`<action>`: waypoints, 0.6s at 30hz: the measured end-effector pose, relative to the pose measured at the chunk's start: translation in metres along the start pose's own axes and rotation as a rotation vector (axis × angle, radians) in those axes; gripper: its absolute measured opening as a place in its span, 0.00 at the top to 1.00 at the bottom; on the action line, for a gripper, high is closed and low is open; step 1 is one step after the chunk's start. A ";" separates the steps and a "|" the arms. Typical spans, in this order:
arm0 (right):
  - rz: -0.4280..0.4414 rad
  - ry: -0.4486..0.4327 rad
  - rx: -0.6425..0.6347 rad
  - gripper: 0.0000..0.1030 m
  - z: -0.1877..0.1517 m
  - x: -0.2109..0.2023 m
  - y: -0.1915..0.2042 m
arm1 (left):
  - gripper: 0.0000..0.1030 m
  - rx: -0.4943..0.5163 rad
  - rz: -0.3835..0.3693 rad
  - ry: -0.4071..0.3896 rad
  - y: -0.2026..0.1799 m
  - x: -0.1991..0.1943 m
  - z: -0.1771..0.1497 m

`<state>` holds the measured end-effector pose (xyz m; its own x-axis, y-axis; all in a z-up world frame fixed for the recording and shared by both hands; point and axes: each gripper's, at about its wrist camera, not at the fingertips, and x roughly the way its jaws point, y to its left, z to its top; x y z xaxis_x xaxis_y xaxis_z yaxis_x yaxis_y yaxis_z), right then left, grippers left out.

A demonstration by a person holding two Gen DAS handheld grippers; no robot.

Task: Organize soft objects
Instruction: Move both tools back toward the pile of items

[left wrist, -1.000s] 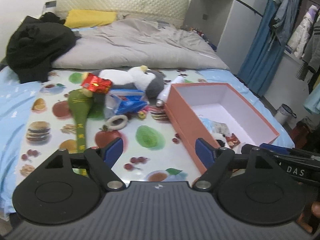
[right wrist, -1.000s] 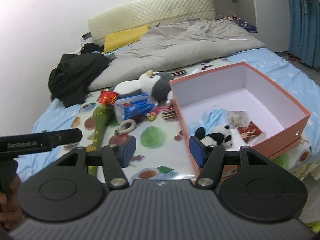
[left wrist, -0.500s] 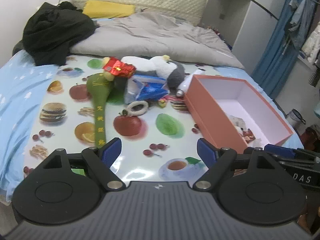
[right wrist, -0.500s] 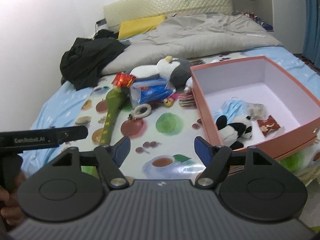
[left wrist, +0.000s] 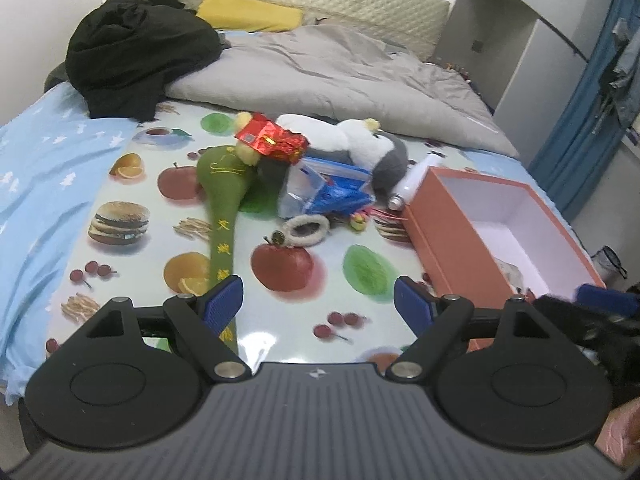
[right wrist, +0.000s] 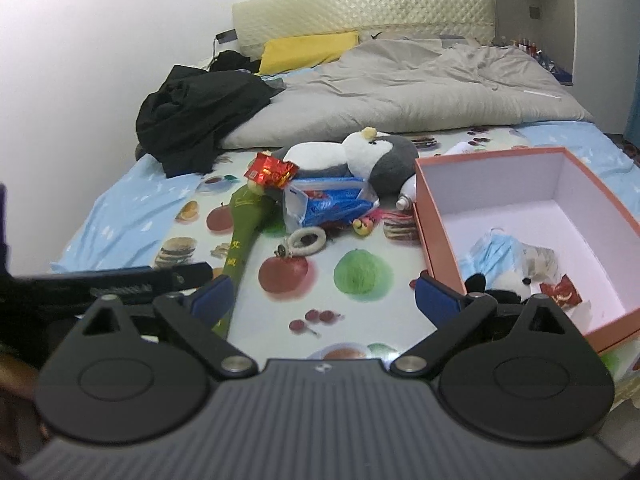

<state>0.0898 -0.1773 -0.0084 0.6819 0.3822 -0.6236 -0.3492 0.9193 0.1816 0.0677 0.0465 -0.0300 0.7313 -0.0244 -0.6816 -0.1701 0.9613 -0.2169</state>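
An orange box stands on the fruit-print mat at the right; it holds a small panda plush, a blue face mask and a red packet. A grey-and-white penguin plush, a long green plush stick, a red foil packet, a blue bag and a white fluffy ring lie in a heap mid-mat. My left gripper and right gripper are both open and empty, held above the mat's near edge.
A grey duvet, a black pile of clothes and a yellow pillow lie on the bed behind. A white bottle lies by the box's far corner. Blue curtains hang at the right.
Both grippers have pulled back and shifted left, so the heap and the box now sit further right in view. Both stayed open. Nothing on the mat moved.
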 end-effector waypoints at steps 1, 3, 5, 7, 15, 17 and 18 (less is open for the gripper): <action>-0.014 0.001 -0.002 0.04 0.004 0.000 0.001 | 0.17 -0.004 0.006 0.002 0.001 0.005 0.003; -0.059 0.002 -0.018 0.04 0.014 0.000 0.003 | 0.17 -0.010 0.016 0.007 0.005 0.015 0.008; -0.110 0.016 -0.035 0.04 0.022 0.000 0.004 | 0.17 -0.021 0.027 0.007 0.008 0.024 0.012; -0.139 0.036 -0.043 0.04 0.030 0.000 0.005 | 0.17 -0.027 0.033 0.005 0.010 0.031 0.014; -0.188 0.087 -0.010 0.04 0.047 0.004 0.004 | 0.17 -0.040 0.039 0.034 0.011 0.053 0.011; -0.194 0.088 -0.017 0.04 0.048 0.005 0.007 | 0.17 -0.037 0.044 0.048 0.011 0.058 0.008; -0.193 0.092 -0.021 0.04 0.048 0.006 0.008 | 0.17 -0.037 0.043 0.054 0.011 0.061 0.006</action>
<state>0.1224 -0.1631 0.0260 0.6764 0.1878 -0.7122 -0.2313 0.9722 0.0367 0.1140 0.0577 -0.0697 0.6862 0.0008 -0.7275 -0.2258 0.9508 -0.2119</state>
